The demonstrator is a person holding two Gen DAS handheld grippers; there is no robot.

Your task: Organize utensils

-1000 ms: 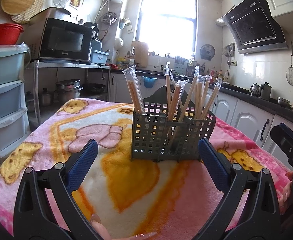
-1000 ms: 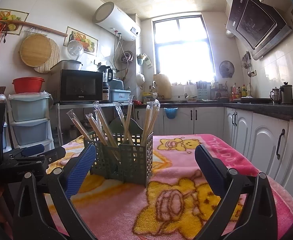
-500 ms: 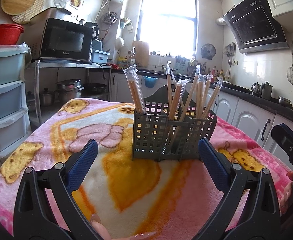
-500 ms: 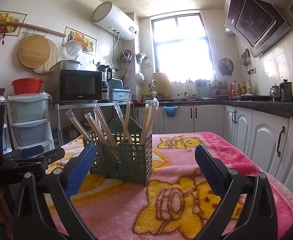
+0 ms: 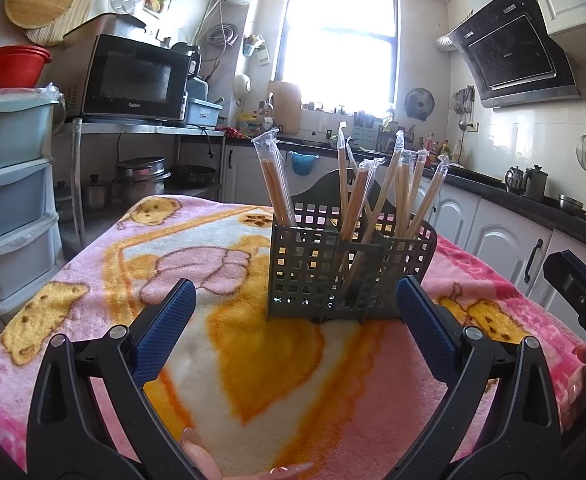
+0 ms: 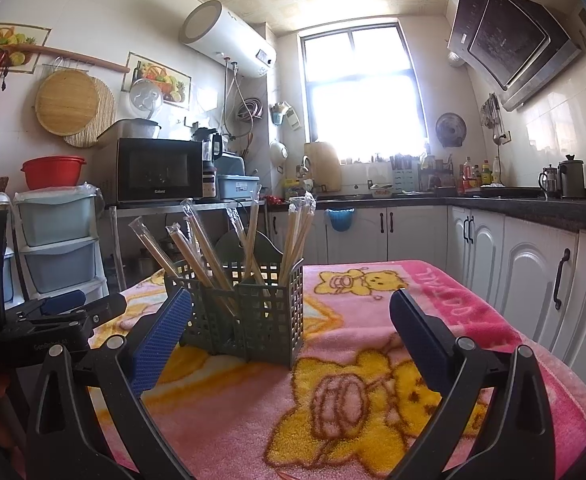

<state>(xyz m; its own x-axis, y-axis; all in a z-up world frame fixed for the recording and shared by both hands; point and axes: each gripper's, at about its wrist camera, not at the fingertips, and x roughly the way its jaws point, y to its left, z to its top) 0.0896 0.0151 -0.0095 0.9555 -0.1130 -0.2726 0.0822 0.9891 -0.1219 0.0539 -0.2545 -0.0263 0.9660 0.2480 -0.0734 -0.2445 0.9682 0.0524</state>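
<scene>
left wrist view: my left gripper [image 5: 293, 320] hangs with jaws wide apart and empty, as does my right gripper [image 6: 289, 326]. the caddy [image 5: 349, 268] sits at twelve o'clock on the blanket [image 5: 253, 360], wrapped chopsticks [image 5: 277, 184] sorted upright inside.

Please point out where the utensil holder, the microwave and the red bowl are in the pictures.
utensil holder [image 5: 305, 268]: left wrist view, its front grid wall.
microwave [image 6: 157, 170]: right wrist view, its dark door glass.
red bowl [image 5: 9, 68]: left wrist view, its outer side.

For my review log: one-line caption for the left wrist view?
Open left gripper faces a grey caddy of wrapped chopsticks on a pink blanket.
</scene>
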